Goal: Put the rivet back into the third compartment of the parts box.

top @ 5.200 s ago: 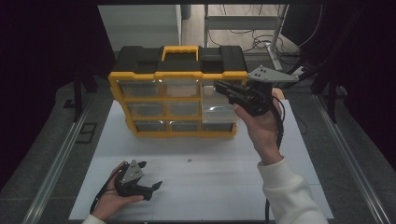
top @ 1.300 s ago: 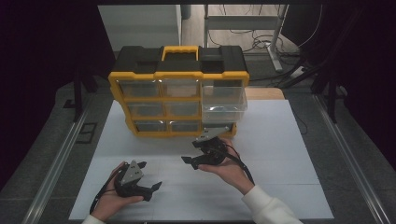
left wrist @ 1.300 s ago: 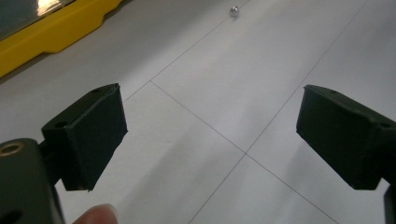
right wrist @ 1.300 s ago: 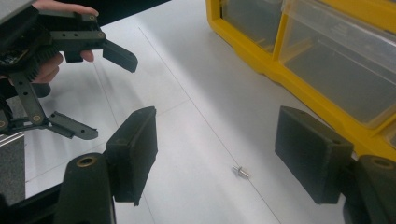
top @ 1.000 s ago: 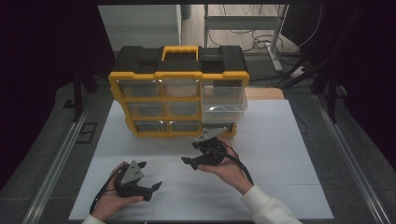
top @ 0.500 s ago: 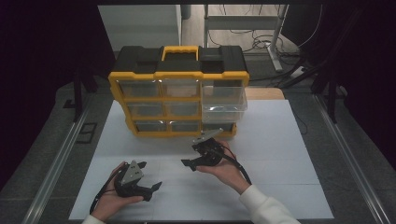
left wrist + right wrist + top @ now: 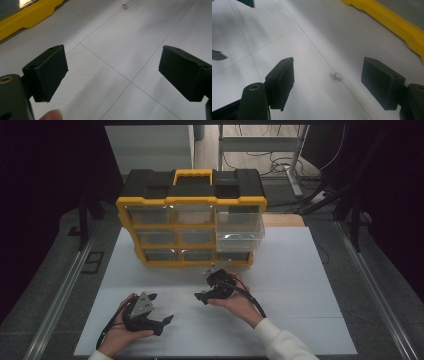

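A white gridded bench (image 7: 300,270) stands on grey floor (image 7: 385,285). Metal rails (image 7: 60,290) flank it. Beyond are a metal table frame (image 7: 295,150), loose cables (image 7: 280,167), and dark surroundings.

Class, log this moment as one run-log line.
right gripper: open, over small metal stud on white mat | left gripper: open, empty | organiser: one drawer out

Left black two-jaw gripper (image 7: 161,322) held low in left hand (image 7: 122,332), jaws wide apart; right black two-jaw gripper (image 7: 202,296) likewise spread, gripped in right hand (image 7: 239,300).
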`<move>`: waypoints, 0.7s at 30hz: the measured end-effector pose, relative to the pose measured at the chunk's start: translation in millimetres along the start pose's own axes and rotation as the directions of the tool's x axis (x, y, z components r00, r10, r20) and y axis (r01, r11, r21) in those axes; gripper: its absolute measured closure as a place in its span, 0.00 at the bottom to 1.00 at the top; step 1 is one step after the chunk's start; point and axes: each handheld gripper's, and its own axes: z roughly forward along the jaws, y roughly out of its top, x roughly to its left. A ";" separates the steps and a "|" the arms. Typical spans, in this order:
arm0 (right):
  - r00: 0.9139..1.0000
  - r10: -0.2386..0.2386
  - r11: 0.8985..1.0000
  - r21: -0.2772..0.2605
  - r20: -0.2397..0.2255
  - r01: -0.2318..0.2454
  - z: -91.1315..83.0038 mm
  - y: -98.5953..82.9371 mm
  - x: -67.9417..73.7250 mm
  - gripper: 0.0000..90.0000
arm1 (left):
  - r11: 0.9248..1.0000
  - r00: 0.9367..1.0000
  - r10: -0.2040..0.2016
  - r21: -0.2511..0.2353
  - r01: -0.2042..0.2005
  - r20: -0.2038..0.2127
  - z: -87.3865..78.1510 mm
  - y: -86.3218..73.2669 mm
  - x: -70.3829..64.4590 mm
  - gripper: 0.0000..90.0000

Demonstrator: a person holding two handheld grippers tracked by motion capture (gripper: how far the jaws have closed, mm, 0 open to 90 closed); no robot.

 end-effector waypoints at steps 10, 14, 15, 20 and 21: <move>0.998 -0.033 0.999 0.040 0.058 0.031 18.9 -1.4 -0.7 0.43 | 1.000 1.000 -0.002 -0.002 0.002 -0.001 -0.9 -0.5 0.6 0.10; 0.996 -0.056 0.997 0.063 0.065 0.052 22.6 -3.4 0.6 0.46 | 1.000 1.000 -0.003 -0.004 0.003 -0.001 -1.2 -0.5 1.0 0.10; 0.996 -0.059 0.996 0.069 0.072 0.054 23.4 -3.9 1.4 0.47 | 1.000 1.000 -0.006 -0.007 0.006 -0.001 -1.0 -0.5 0.7 0.10; 0.992 -0.093 0.993 0.082 0.087 0.085 26.5 -5.6 1.2 0.51 | 1.000 1.000 -0.005 -0.005 0.005 -0.001 -0.6 -0.4 0.4 0.10; 0.992 -0.093 0.992 0.088 0.088 0.086 27.2 -6.2 1.4 0.51 | 1.000 1.000 -0.006 -0.005 0.006 -0.001 -0.6 -0.4 0.4 0.10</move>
